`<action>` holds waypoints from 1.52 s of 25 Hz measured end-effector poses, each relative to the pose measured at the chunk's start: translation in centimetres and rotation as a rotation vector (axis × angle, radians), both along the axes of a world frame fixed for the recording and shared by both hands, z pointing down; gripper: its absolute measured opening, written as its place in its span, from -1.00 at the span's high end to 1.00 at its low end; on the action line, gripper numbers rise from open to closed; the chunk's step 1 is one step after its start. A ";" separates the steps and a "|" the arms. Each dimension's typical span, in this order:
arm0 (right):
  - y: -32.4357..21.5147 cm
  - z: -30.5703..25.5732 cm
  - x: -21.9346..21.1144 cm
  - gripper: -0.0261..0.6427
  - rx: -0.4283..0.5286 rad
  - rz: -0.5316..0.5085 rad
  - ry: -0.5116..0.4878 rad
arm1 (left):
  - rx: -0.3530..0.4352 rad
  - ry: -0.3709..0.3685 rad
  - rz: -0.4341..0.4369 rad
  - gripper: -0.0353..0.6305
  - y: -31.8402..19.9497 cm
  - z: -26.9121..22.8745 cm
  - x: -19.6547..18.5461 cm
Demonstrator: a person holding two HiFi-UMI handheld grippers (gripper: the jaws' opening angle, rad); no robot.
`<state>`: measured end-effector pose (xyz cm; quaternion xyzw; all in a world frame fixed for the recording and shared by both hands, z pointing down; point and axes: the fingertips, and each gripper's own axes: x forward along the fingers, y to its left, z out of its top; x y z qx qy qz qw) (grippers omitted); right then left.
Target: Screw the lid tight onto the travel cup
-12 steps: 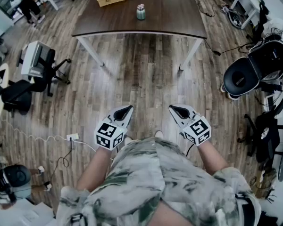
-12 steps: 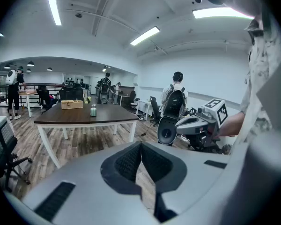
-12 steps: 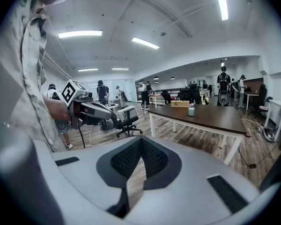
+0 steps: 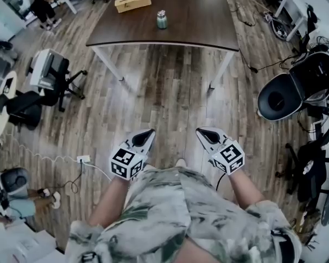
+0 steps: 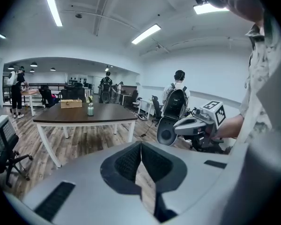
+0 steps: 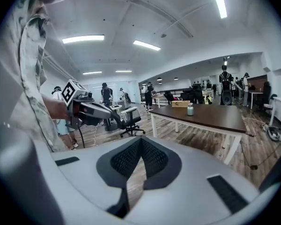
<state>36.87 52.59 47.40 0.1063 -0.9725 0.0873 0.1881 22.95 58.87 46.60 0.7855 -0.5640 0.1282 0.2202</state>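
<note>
Both grippers hang low in front of the person, well apart from the desk (image 4: 208, 32).

- The left gripper (image 4: 147, 133) has its fingers pressed together with nothing between them.
- The right gripper (image 4: 203, 132) is the same, closed and empty.
- The travel cup (image 4: 162, 19) stands upright around the middle of the desk top. A wooden box (image 4: 132, 1) sits by the far left corner.
- The lid looks to be on the cup, but it is too small to tell whether it is seated.

Risks, as judgement:
- If the closed jaws reach the cup before they open, they would knock it over, since it is tall, narrow and free-standing.
- Twisting the lid without the other gripper clamping the body would only spin the cup.
- A lid started crooked could cross-thread.
</note>
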 end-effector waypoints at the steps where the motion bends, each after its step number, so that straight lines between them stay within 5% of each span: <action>1: -0.1 0.1 0.2 0.86 -0.007 -0.006 -0.006 | -0.001 -0.006 0.003 0.82 -0.2 0.0 0.4; 12: -1.0 0.2 0.7 0.36 0.027 -0.012 -0.050 | 0.026 -0.030 -0.035 0.79 -0.8 0.0 1.3; 15: -1.9 -0.3 0.5 0.27 0.035 0.013 -0.056 | 0.022 -0.013 -0.029 0.47 -1.6 0.1 1.1; 22: -4.7 -1.0 -0.7 0.21 0.057 0.061 -0.043 | 0.052 0.007 0.009 0.39 -5.1 0.1 -0.2; 29: -9.6 -0.8 -3.6 0.12 0.075 0.100 -0.009 | 0.084 0.024 0.025 0.35 -10.3 0.1 -4.0; 38: -15.1 -1.3 -12.3 0.11 0.083 0.097 -0.001 | 0.082 0.002 0.028 0.35 -16.0 0.1 -12.2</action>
